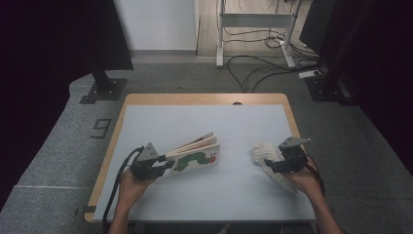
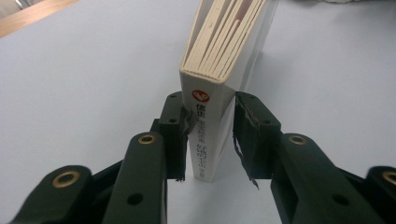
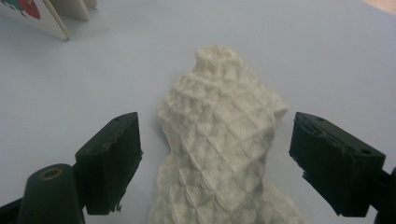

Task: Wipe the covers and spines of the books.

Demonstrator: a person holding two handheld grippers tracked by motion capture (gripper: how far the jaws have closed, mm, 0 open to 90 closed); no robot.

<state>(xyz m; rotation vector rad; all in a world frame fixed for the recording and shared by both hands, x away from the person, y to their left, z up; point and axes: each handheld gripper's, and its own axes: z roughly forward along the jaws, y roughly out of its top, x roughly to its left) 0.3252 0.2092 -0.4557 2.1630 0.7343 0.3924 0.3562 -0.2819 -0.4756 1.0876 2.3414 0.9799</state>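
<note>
Left gripper [image 1: 168, 164] clamps board book [image 1: 193, 153] by spine; right gripper [image 1: 269, 165] jaws apart around white cloth [image 1: 264, 152].

Table [image 1: 204, 100]: pale blue-grey mat, wooden edge showing at far and left sides; wide bare stretch between book and cloth and across the far half. Book stands on its edge left of centre, thick stiff card pages fanned, glossy cover with a green caterpillar, white spine with printed characters [image 2: 205, 135]. Left pads press both sides of the spine. Cloth is a knitted, waffle-textured, crumpled lump near the right edge. Right jaws stand wide either side of it, pads not touching [image 3: 219, 140].
</note>
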